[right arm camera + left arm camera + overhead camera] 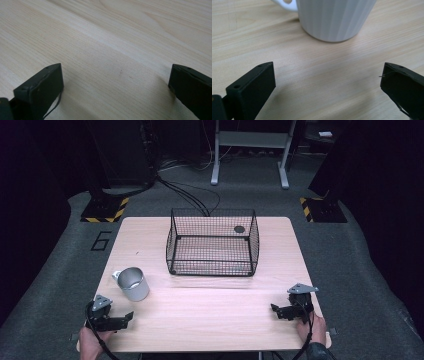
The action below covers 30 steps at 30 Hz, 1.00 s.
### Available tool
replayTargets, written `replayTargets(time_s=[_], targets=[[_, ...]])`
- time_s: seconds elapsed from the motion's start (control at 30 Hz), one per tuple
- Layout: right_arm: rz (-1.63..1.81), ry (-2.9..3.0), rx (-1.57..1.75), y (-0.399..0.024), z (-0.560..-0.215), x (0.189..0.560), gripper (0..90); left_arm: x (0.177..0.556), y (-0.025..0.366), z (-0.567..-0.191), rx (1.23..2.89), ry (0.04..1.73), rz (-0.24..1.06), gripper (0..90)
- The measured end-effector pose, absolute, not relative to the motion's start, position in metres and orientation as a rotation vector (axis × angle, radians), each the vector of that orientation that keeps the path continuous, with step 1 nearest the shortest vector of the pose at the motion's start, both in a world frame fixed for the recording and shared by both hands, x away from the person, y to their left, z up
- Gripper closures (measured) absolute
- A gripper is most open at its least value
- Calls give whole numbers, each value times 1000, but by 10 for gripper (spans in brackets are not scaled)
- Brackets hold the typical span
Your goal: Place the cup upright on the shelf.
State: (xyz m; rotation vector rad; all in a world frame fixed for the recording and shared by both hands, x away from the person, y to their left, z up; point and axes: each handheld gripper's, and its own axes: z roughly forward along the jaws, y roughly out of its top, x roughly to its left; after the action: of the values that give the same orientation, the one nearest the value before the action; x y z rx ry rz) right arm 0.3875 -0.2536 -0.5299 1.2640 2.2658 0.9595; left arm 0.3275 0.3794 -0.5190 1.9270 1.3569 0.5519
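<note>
Mug (133, 283): one; wire basket (212, 242): one; both grippers' jaws wide apart, empty.

The left gripper view's top edge cuts off the white mug (337, 17) above its lower body and handle.

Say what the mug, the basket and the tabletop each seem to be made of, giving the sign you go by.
Mug: probably glazed ceramic, though enamelled metal is possible; smooth pale wall with faint vertical facets and a soft sheen.
Basket: black wire mesh, likely coated metal; thin grid you see through.
Tabletop: light wood or wood-look laminate; matt, with grain lines.
</note>
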Motion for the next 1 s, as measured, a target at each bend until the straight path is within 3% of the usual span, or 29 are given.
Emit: replayTargets(time_s=[0.53,1.0], targets=[[953,2273,1265,-254,-530,388,0,330,378,-460,1832,1211,591,0],[954,2274,1261,-254,-530,388,0,375,361,-440,1835,1184,612,0]])
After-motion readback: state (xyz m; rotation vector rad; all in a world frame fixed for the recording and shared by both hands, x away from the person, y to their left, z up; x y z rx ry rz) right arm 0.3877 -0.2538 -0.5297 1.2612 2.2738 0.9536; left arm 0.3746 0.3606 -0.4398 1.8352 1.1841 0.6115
